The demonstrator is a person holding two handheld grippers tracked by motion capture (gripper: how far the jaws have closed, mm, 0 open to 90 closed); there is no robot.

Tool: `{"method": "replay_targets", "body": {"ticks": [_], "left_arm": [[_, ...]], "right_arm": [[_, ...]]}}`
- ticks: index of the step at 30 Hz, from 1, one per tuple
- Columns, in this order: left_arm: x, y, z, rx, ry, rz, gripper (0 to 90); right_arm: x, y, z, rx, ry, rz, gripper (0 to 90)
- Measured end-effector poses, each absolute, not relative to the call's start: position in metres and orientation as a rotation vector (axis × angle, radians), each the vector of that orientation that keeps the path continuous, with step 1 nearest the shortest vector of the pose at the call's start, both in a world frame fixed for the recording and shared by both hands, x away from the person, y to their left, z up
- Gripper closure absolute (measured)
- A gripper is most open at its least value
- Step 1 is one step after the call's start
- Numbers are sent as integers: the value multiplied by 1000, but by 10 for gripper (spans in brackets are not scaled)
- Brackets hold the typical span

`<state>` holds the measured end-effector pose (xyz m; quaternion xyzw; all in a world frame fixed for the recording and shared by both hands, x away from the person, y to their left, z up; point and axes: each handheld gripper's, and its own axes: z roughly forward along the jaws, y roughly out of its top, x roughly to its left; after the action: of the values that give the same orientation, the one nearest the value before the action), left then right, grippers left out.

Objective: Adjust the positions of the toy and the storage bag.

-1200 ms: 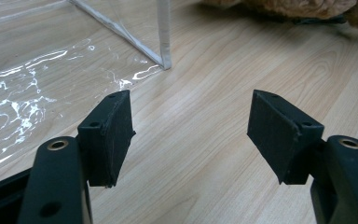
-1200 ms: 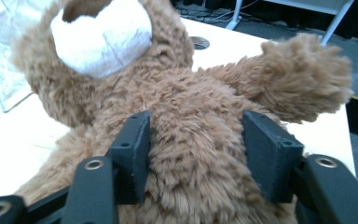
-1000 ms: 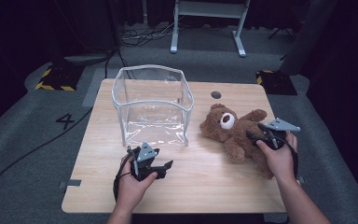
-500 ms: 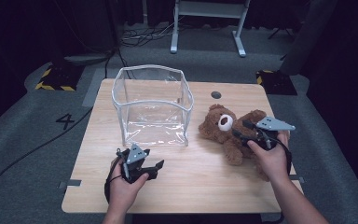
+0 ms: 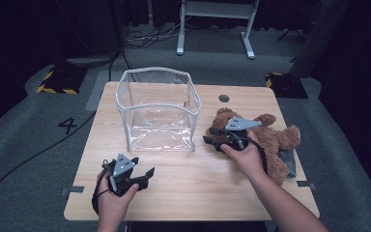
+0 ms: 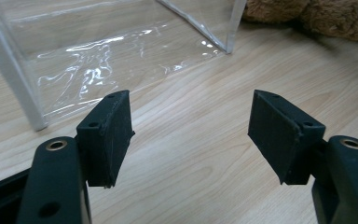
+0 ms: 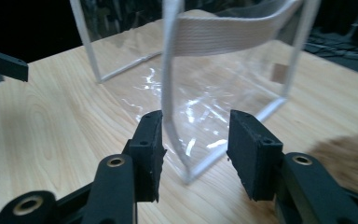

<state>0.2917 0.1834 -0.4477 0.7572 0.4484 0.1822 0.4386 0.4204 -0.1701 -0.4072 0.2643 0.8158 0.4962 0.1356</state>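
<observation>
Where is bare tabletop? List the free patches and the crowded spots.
Free: the near strip between the left gripper and the right forearm, the table left of the bag, and the far right corner. Crowded: between bag and bear, around the right gripper.

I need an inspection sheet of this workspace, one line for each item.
Surface: wooden table, a round hole near its far edge.
Job's things: clear bag standing open; teddy bear lying to its right, a grey cloth under it.
Clutter: nothing seen.
Grippers: left gripper open over bare wood; right gripper beside the bag's near right corner, jaws have just been closing, the corner edge between them, not yet pressed.
Cables: several on the floor behind the table.
Surroundings: grey carpet, white stand legs, dark room.
</observation>
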Motion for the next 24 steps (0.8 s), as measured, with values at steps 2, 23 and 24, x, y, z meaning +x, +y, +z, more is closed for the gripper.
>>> {"method": "replay_targets", "body": {"ticks": [2, 23, 24], "left_arm": [[290, 187, -448, 1882, 1129, 457, 308], [290, 190, -450, 1857, 1146, 459, 306], [290, 190, -450, 1857, 1146, 460, 306]], "right_arm": [[422, -159, -411, 755, 2378, 1441, 536], [407, -154, -423, 585, 2438, 1341, 882], [405, -157, -423, 590, 2438, 1345, 882]]}}
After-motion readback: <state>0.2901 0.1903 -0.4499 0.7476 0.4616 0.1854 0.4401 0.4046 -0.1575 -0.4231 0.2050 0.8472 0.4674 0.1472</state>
